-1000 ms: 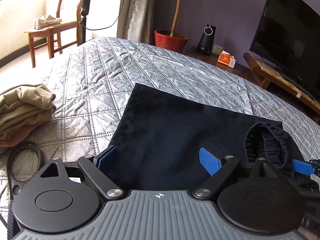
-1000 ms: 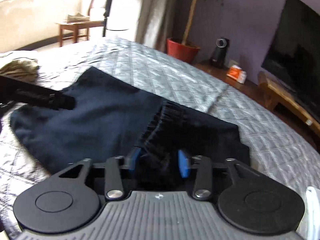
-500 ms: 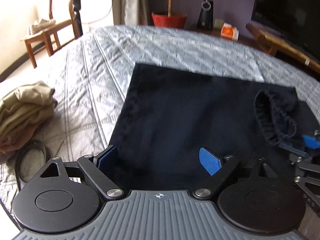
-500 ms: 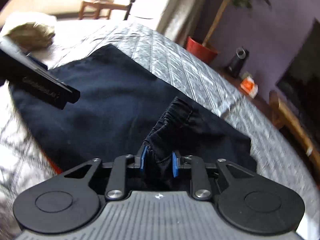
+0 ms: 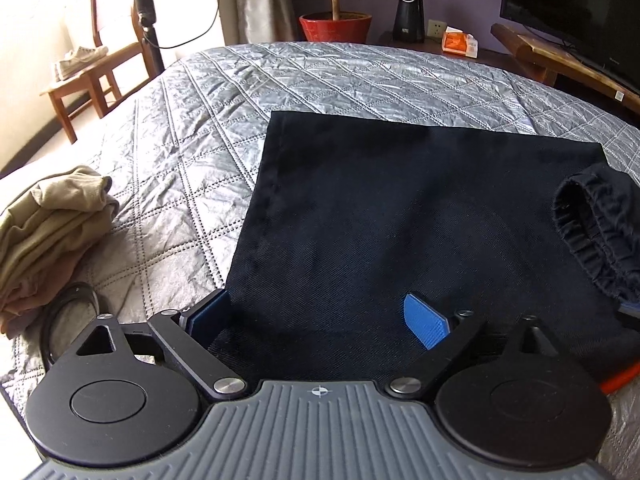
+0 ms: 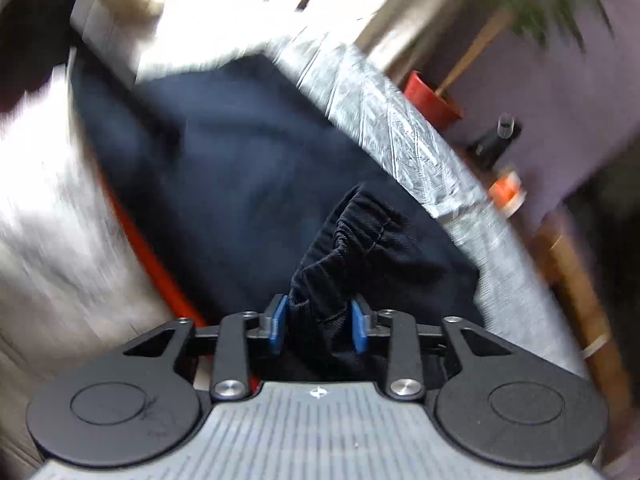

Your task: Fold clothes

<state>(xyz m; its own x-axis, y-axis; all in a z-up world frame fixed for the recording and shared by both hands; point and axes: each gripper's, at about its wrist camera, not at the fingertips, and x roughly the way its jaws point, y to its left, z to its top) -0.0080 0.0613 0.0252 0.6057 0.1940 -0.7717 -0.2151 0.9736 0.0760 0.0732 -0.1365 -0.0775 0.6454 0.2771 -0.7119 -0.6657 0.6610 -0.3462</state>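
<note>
The dark navy trousers (image 5: 400, 216) lie flat on the quilted grey bedspread (image 5: 280, 80), their long axis running from about nine o'clock to three o'clock across the left wrist view. The left gripper (image 5: 320, 320) stands wide open at six o'clock, its blue pads astride the near edge of the cloth and pressing on nothing. The elastic waistband (image 6: 352, 240) is bunched up at three o'clock in that view, and the right gripper (image 6: 319, 326) has it between its pads; the jaws are opening slightly, though the fabric looks pinched. The right hand is thus the nearer to the waistband, and I judge the fold will carry that end toward nine o'clock. A folded khaki garment (image 5: 48, 232) sits well apart at nine o'clock.
</note>
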